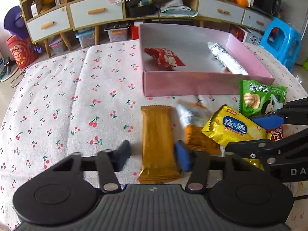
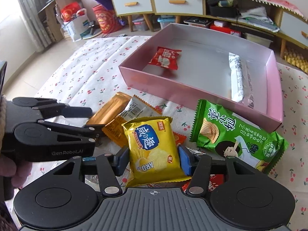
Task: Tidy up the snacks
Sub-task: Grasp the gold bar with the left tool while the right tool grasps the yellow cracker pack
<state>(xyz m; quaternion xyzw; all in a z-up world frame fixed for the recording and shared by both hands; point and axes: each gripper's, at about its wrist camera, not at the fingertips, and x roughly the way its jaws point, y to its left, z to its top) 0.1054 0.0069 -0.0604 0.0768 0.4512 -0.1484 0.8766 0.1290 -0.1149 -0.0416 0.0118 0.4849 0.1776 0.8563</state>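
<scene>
Left tool [image 1: 154,155] points steeply down at the cherry-print cloth [image 1: 67,96], its jaws partly apart with the gold-brown wafer packet [image 1: 157,144] lying lengthwise between them. The blue pad on one side sits right at the packet's edge, while the dark pad on the other side stands clear of it, so the packet is straddled, not pinched. Right tool [image 2: 153,158] also points down, its two blue pads pressed against both sides of the yellow cracker packet [image 2: 154,150], which it has hold of; the packet's lower end bulges out below the pads.

In the right wrist view the left tool comes in from the left edge, gripped by a hand [image 2: 13,169] in a fuzzy sleeve, its tips at the gold-brown wafer packet. In the left wrist view the right tool enters from the right edge, beside the yellow cracker packet.

Around these lie more loose snacks on the cloth: an orange-and-white packet [image 2: 134,109] overlapping the wafer, a green chip bag [image 2: 236,136] just beside the yellow packet, and a red packet [image 2: 215,182] partly hidden under the right tool.

Beyond the pile sits the pink box [image 2: 173,88], open-topped, near the green bag. Inside it are a red snack packet [image 2: 166,57] toward one side and a long white packet [image 2: 236,77] against the opposite wall, well apart from each other.

Behind the box stands a low cabinet [image 1: 96,13] with grey drawers, and a blue plastic stool [image 1: 281,42] is off to one side.
</scene>
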